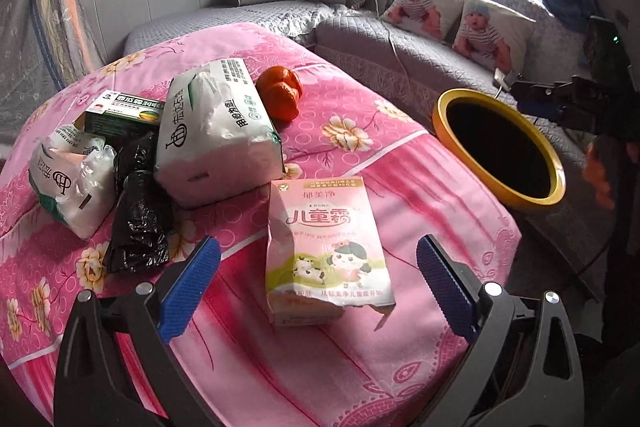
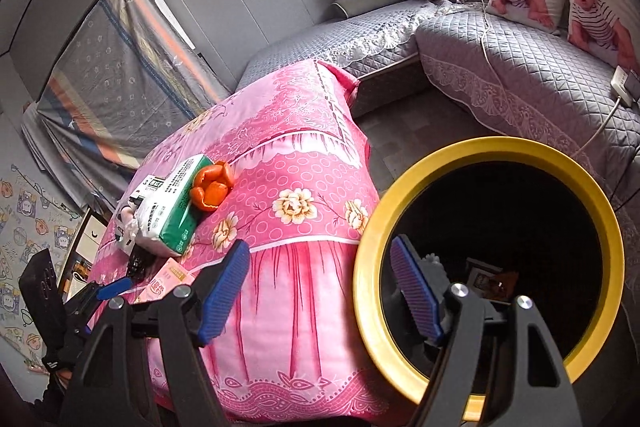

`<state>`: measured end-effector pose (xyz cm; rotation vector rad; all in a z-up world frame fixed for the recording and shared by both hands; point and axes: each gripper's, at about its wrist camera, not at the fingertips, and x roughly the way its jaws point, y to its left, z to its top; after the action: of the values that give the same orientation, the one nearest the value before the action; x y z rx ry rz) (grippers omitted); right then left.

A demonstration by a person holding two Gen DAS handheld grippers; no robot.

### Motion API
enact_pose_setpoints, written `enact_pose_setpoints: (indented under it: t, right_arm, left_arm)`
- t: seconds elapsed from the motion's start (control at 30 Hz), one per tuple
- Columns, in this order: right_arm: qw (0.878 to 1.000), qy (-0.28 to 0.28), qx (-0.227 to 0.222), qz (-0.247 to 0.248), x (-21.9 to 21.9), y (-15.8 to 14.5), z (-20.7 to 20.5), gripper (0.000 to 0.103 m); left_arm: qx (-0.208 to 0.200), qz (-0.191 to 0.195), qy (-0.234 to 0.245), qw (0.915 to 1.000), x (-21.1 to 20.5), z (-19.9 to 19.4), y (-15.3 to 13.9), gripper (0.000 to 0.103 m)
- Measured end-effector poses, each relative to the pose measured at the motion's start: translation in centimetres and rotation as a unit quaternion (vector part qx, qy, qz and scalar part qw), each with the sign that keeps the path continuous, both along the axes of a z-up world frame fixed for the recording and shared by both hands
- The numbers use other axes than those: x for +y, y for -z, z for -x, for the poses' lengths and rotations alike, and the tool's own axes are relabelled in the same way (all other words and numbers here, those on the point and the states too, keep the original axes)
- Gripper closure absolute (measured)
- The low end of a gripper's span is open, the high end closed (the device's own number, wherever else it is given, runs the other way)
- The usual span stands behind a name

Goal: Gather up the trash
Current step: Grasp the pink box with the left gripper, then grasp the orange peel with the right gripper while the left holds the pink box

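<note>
Left gripper [image 1: 318, 281] fingers astride pink box [image 1: 326, 251]

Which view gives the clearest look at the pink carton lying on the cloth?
The left wrist view: the pink carton lies face up, whole, between the open left gripper fingers, print legible. The right wrist view shows only a corner, partly hidden behind gripper parts.

open left claw [image 1: 318, 281], pink carton [image 1: 326, 247], yellow bin [image 1: 498, 151]
</note>
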<state>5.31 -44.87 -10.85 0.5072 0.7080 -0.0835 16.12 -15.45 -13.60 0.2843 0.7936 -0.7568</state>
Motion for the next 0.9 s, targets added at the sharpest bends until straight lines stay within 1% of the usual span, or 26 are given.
enact_pose_setpoints:
  t: [0.07,0.1,0.2,0.33,0.43,0.6,0.67,0.73,0.8,0.9]
  right_arm:
    - [1.000,0.000,0.000,-0.002,-0.1,0.1,0.0,0.033]
    - [1.000,0.000,0.001,-0.003,-0.1,0.2,0.0,0.033]
    - [1.000,-0.001,0.003,-0.004,-0.1,0.4,0.0,0.033]
    - [1.000,-0.005,0.004,-0.005,0.1,0.5,-0.2,0.033]
    - [1.000,-0.009,0.004,-0.001,0.3,0.3,-0.3,0.033]
    - [1.000,-0.019,0.000,0.001,1.3,-0.4,-0.9,0.033]
    - [1.000,-0.030,-0.003,-0.006,1.8,-0.7,-1.2,0.033]
    - [0.999,-0.047,-0.008,-0.014,2.6,-1.2,-1.6,0.033]
    - [0.998,-0.064,-0.010,-0.017,3.6,-1.7,-2.2,0.033]
    - [0.997,-0.081,-0.008,-0.004,5.0,-2.1,-3.5,0.033]
  left_arm:
    - [0.004,-0.010,-0.005,0.9999,-0.2,-0.3,0.5,0.020]
    - [0.009,-0.012,-0.004,0.9999,-0.1,-0.5,0.7,0.022]
    - [0.015,-0.019,-0.009,0.9997,-0.3,-1.1,1.3,0.023]
    - [0.029,-0.023,-0.016,0.9992,-0.4,-1.9,1.9,0.037]
    - [0.037,-0.031,-0.024,0.9985,-0.3,-2.4,2.6,0.043]
    - [0.023,-0.029,-0.022,0.9990,0.1,-2.0,2.2,0.046]
    - [0.018,-0.022,-0.024,0.9993,0.5,-1.6,1.6,0.047]
    - [0.008,-0.007,-0.024,0.9997,1.3,-1.1,0.8,0.047]
    - [-0.010,0.012,-0.025,0.9996,2.6,-0.3,-0.3,0.047]
    - [-0.025,0.042,-0.032,0.9983,4.6,0.6,-1.7,0.047]
